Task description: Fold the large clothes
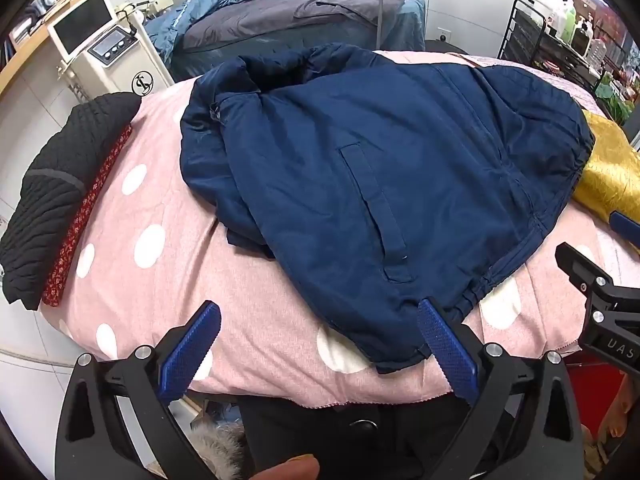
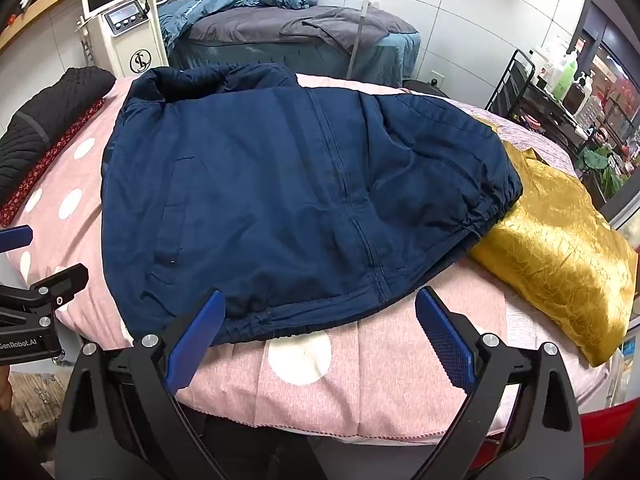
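Two black grippers with blue pads, the left gripper and the right gripper, are both wide open and hold nothing, near the hem of the big dark blue padded jacket lying flat on the pink bed cover with white dots

Both wrist views face jacket close — side by side (shared).
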`<state>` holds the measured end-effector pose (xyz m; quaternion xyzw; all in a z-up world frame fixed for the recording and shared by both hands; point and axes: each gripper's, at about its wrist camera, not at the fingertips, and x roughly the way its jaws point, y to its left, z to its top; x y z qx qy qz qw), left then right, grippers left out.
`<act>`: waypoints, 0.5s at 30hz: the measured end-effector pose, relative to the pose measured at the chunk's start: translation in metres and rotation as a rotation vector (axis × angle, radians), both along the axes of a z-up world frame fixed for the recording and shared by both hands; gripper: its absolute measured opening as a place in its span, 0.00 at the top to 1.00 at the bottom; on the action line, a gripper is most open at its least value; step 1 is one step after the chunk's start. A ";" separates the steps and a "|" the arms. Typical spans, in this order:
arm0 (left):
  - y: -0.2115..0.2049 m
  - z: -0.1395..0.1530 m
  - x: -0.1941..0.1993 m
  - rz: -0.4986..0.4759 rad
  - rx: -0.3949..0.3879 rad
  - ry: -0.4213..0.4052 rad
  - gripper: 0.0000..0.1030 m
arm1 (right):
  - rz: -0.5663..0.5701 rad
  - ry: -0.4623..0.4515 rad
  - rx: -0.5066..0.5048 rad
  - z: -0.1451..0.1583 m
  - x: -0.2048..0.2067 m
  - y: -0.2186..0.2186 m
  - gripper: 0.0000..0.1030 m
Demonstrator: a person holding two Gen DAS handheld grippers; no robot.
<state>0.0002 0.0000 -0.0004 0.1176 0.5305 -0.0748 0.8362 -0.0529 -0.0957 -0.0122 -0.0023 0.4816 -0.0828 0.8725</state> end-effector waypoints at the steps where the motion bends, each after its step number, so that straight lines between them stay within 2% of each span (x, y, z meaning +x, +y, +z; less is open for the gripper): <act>1: 0.000 0.000 0.000 -0.001 0.002 0.001 0.06 | 0.000 -0.002 -0.003 0.000 0.000 0.000 0.08; 10: 0.009 -0.007 -0.009 -0.007 -0.002 0.002 0.06 | 0.001 0.005 -0.001 -0.001 -0.001 -0.001 0.08; 15: -0.002 -0.010 -0.002 -0.005 0.015 0.025 0.06 | -0.001 0.005 -0.002 -0.001 -0.001 0.001 0.08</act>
